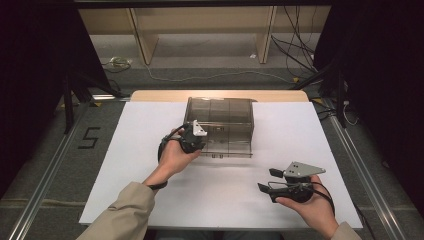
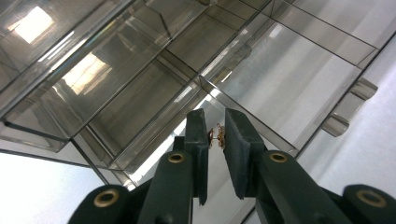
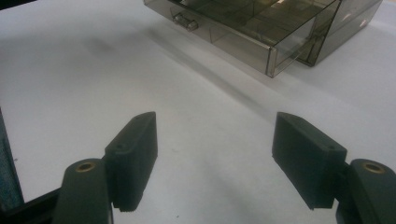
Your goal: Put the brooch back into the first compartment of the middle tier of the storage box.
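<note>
One bit of writing I can read: a "5" (image 1: 89, 137) on the floor, left of the high view. Same view, smoky drawer box (image 1: 220, 126) sits centre on the white sheet (image 1: 150, 195), left gripper (image 1: 196, 136) up against its front left, right gripper (image 1: 267, 180) lower right, pointing left. Left gripper view: left gripper's jaws narrow, pinching a small brass-coloured bit (image 2: 217, 136) at the drawer's edge. Right gripper view: right gripper's jaws wide, nothing held, box upper right.

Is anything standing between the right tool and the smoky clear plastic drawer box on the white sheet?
Nothing visible does. The right tool rests open over the bare white sheet, and that sheet runs unbroken up to the smoky clear plastic drawer box. The left tool is already at the box, on its other side.
</note>
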Demonstrator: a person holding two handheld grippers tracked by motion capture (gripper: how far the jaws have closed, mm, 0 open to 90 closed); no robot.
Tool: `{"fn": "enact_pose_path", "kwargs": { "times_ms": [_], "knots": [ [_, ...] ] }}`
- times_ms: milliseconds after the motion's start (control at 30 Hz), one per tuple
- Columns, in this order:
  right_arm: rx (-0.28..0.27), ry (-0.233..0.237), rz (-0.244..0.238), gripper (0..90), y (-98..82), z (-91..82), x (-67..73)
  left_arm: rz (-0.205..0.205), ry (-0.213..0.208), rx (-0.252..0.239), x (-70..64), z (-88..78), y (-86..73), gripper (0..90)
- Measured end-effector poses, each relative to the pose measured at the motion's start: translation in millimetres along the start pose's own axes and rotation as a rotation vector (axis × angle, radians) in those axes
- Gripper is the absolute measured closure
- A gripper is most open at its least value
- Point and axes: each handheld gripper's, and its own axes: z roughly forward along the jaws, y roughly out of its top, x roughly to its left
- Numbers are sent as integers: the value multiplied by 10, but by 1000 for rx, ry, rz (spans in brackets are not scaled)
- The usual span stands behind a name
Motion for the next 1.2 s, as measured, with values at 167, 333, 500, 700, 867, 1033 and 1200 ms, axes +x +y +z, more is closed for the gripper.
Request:
{"fn": "enact_pose_path", "kwargs": {
  "times_ms": [167,333,500,700,867,1033,1200],
  "knots": [
    [-2,0,-3,320,1,0,-2,0,9,-7,7,-26,1,746],
    [-2,0,-2,320,1,-2,-4,0,30,-46,21,-163,29,721],
    [-4,-1,-3,320,2,-3,0,-2,33,-74,41,-336,7,670],
    [1,0,-2,320,3,3,5,-38,10,-103,81,-520,-123,583],
    [2,-2,0,320,5,10,2,-58,-27,-110,78,-584,-272,481],
    [-2,-2,2,320,15,12,5,-65,-62,-116,9,-646,-407,389],
    [-1,-1,5,320,22,26,2,-58,-81,-118,-72,-711,-594,338]
  ]
}}
